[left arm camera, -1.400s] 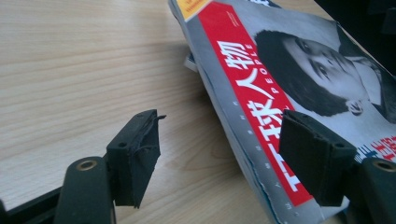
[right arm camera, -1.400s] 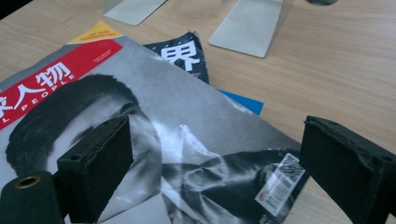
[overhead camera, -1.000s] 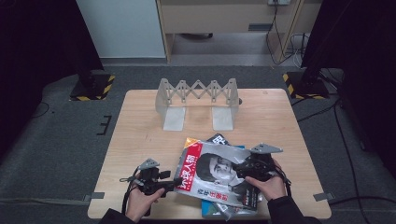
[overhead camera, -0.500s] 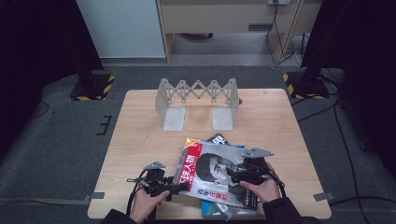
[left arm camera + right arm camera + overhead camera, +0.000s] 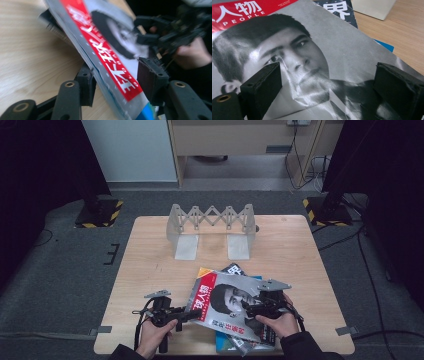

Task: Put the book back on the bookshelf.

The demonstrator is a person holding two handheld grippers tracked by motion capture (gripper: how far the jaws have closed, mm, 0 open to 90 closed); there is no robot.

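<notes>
Closing in, my left tongs (image 5: 113, 82) are straddling the magazine's (image 5: 110, 60) edge, not yet pinching; my right tongs (image 5: 327, 87) are hovering wide apart over its cover.

High view overlooks the table (image 5: 150, 250); gripper views share the magazine (image 5: 227, 302) close-up.

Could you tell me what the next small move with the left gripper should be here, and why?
Probably close the left gripper the rest of the way. Its jaws have just been closing with the magazine edge between them, but a gap remains beside one pad. The right gripper stands open over the cover, so the left needs a firm hold before lifting.
</notes>
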